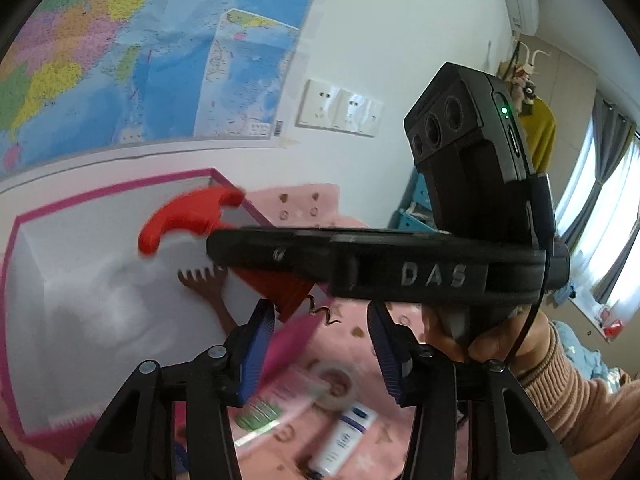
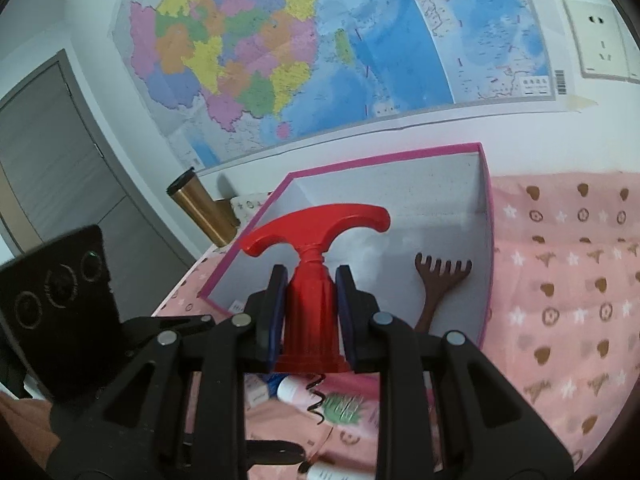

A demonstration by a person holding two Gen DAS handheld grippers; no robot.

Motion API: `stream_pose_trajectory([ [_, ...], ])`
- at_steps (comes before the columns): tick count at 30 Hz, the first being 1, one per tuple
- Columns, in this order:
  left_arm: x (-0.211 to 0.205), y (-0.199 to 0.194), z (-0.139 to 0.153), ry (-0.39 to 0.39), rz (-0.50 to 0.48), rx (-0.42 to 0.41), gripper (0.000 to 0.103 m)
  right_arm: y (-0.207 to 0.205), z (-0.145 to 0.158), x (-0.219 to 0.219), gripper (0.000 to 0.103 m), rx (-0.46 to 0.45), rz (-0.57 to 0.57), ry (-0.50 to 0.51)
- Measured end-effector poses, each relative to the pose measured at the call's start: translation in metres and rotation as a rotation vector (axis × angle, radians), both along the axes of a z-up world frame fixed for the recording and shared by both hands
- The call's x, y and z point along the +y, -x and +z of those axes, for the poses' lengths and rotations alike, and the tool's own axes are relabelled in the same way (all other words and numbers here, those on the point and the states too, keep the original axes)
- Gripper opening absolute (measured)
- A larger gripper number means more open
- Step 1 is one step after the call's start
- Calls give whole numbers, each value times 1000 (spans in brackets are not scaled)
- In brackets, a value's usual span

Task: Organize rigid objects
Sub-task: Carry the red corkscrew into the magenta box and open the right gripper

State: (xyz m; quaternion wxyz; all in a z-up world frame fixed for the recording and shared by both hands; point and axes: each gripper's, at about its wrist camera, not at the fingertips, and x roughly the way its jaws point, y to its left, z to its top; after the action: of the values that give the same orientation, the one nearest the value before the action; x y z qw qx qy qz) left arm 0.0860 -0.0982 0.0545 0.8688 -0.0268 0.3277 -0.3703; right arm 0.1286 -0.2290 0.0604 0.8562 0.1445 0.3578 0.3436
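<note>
One brown rake (image 2: 439, 285) inside pink-rimmed box (image 2: 486, 216); red corkscrew (image 2: 316, 280) above.

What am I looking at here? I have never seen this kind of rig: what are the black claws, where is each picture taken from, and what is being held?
No robot: a person holds a hand-squeezed gripper in each hand, with a fisheye camera looking along its two fingers. The right gripper is shut on a red corkscrew, held above a pink-edged box. A brown rake-like scratcher lies in that box. The left camera shows the left gripper with nothing between its fingers, the right gripper crossing in front, and the person's hand. Below, on a pink patterned cloth, lie a white tube and other blurred small items.
</note>
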Motion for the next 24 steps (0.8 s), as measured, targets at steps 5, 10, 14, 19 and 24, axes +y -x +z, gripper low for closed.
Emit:
stream_pose_trajectory([
  [5, 3, -32, -4, -11, 20, 41, 46, -28, -10, 5, 27, 33, -24, 13],
  [10, 3, -56, -16, -38, 59, 86, 46, -51, -27, 10, 27, 73, -44, 49],
  [14, 6, -66, -25, -54, 98, 116, 46, -65, -43, 13, 27, 118, -78, 87],
  [19, 13, -67, -32, -77, 148, 122, 46, -59, -38, 12, 45, 74, -103, 129],
  [24, 22, -51, -29, -97, 175, 72, 47, -39, -29, 1, 45, 48, -106, 96],
])
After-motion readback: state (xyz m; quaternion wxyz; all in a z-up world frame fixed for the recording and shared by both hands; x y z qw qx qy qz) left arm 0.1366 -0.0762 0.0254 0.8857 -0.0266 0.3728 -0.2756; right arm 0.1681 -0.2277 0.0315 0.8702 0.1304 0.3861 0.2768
